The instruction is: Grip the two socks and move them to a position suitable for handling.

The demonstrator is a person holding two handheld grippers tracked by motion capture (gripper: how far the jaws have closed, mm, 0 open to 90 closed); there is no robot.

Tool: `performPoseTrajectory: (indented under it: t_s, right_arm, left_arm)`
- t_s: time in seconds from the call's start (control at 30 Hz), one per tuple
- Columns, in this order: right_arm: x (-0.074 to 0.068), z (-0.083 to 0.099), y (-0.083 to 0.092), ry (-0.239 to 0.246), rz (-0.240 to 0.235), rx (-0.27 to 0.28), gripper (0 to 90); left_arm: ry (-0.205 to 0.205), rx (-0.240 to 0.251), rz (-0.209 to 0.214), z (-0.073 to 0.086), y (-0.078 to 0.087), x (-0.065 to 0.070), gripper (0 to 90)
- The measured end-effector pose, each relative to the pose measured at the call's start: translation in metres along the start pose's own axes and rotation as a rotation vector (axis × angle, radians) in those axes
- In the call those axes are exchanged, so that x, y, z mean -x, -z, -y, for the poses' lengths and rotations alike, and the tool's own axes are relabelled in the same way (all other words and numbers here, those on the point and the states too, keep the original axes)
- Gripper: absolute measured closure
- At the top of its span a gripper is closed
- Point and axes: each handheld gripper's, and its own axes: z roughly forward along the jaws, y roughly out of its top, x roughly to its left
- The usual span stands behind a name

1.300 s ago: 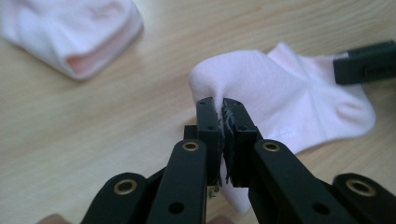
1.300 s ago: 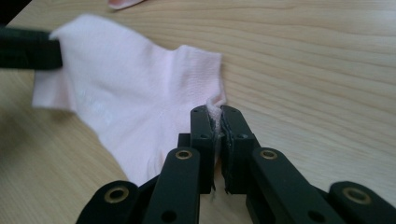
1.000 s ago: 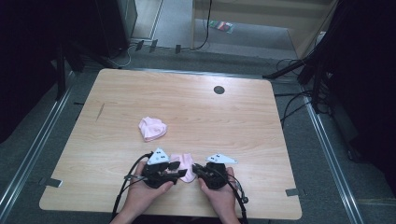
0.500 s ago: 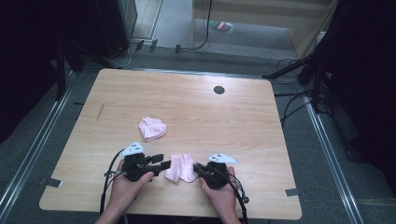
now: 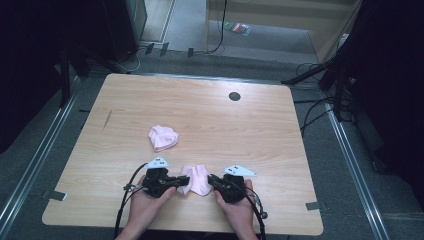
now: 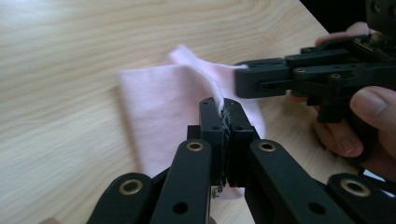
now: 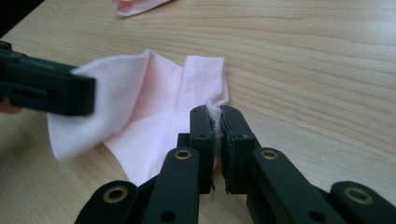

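1. Down at the near edge of the wooden table, both grippers are meeting over a small pink cloth.
2. Its jaws pressed together, the left gripper is pinching the cloth's left edge (a white hem is showing between the jaws in the left gripper view).
3. Likewise clamped, the right gripper is gripping the opposite edge, its jaws biting a fold of fabric.
4. Between them the cloth is lying partly on the wood, rumpled.
5. A second pink cloth is sitting apart, nearer the table's middle.
6. Beyond it, bare tabletop is stretching to the far edge, where a dark round cap is sitting.
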Motion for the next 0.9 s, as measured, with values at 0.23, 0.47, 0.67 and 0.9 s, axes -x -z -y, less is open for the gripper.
performPoseTrajectory:
  t_s: [0.23, 0.47, 0.67, 0.9]
  right_arm:
    - [0.015, 0.003, 0.016, -0.035, 0.025, -0.002, 86.6]
    - [0.015, 0.006, 0.027, -0.024, 0.061, -0.02, 88.5]
    - [0.02, 0.007, 0.034, -0.035, 0.06, -0.024, 88.5]
    - [0.021, 0.007, 0.028, -0.042, 0.098, 0.012, 50.9]
  left_arm:
    - [0.021, -0.023, -0.103, 0.016, 0.031, -0.037, 90.0]
    - [-0.05, -0.1, -0.188, 0.021, 0.031, -0.036, 90.0]
    - [-0.044, -0.074, -0.117, 0.023, 0.031, -0.035, 90.0]
    - [-0.025, -0.011, -0.154, 0.025, 0.032, -0.031, 61.1]
